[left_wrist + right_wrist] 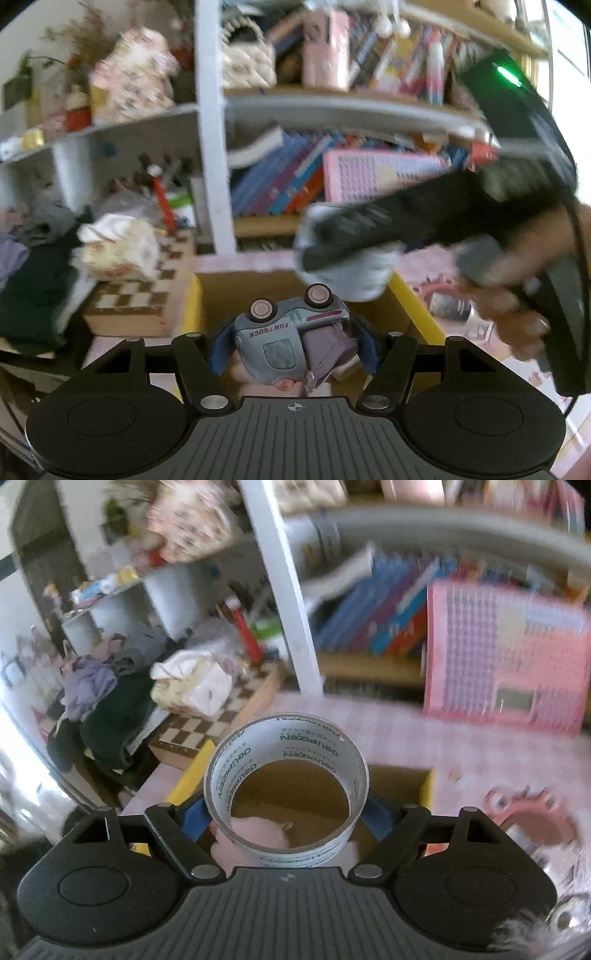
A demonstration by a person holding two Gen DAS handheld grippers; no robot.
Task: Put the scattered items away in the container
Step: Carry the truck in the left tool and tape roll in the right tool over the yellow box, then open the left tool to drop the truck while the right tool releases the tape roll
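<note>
- The left gripper (293, 349) has its blue fingers (218, 350) closed on a toy truck (291, 339), held upside down with its wheels up, above the near edge of the cardboard box (236, 295) with yellow flaps.
- The right gripper (286, 812) has its fingers (194, 816) clamped across the outside of a tape roll (286, 760), which hangs over the open box (399, 779); through the ring the brown box floor shows.
- Collision is the main risk: in the left view the right gripper (354, 240) crosses just above the toy truck, so both tools crowd the same opening and 1 could knock the other's load loose.
- The tape roll is smooth and round and is pinched at only 2 spots, so it could pivot or slip out early and, if off-centre, bounce off a flap onto the pink worktop (388, 731).
- The toy truck sits near the box's front rim; let go too soon, it could catch the edge and fall outside.
- Both views are blurred, so the clearance between the 2 tools is probably small, but I cannot judge it firmly.
</note>
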